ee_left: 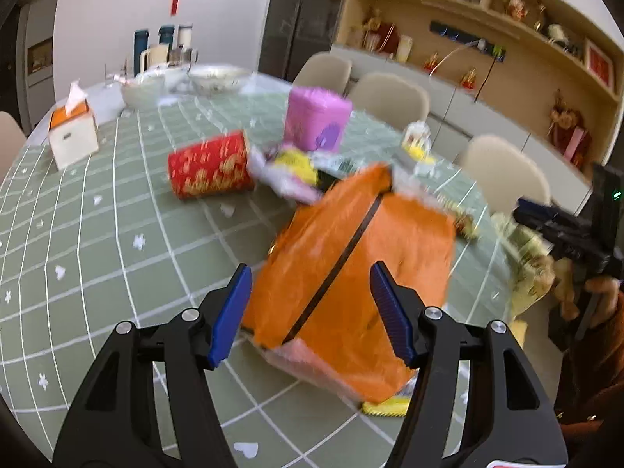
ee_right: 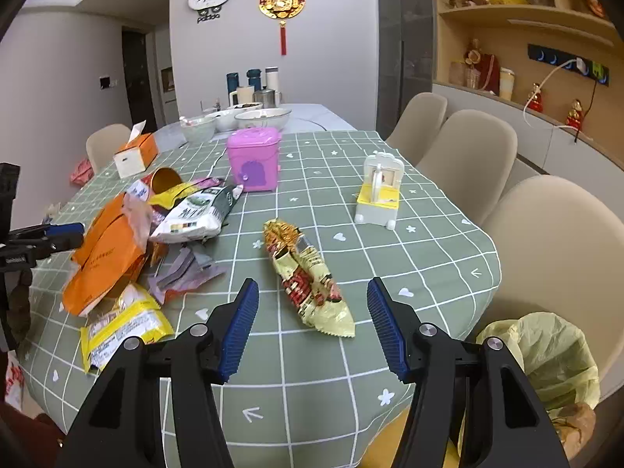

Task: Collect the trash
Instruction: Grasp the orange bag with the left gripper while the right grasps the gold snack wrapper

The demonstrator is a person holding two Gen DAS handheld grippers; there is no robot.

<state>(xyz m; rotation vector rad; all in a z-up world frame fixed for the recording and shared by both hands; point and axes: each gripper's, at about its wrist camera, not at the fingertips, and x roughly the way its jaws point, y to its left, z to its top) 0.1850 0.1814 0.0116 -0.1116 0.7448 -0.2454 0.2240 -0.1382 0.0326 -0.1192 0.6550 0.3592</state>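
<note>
A big orange bag [ee_left: 351, 273] lies on the green checked tablecloth [ee_left: 117, 253], just ahead of my left gripper [ee_left: 312, 308], whose jaws stand open; no pad presses on it. In the right wrist view the same orange bag [ee_right: 105, 257] rests in a heap with a white-and-black pouch [ee_right: 195, 214], a purple wrapper [ee_right: 187, 273] and a yellow packet [ee_right: 124, 323]. My right gripper [ee_right: 312, 288] hangs open over a crumpled gold-and-red snack wrapper [ee_right: 308, 277], which lies apart from the heap. The left gripper [ee_right: 58, 234] shows at the left edge, beside the orange bag.
A bin lined with a yellow bag [ee_right: 546, 355] stands off the table's near right corner. On the table are a pink box [ee_right: 253, 160], a white-and-yellow toy [ee_right: 380, 191], a tissue box [ee_right: 136, 154], a tipped red cup [ee_left: 210, 163] and bowls [ee_right: 261, 117]. Beige chairs [ee_right: 468, 156] line the right side.
</note>
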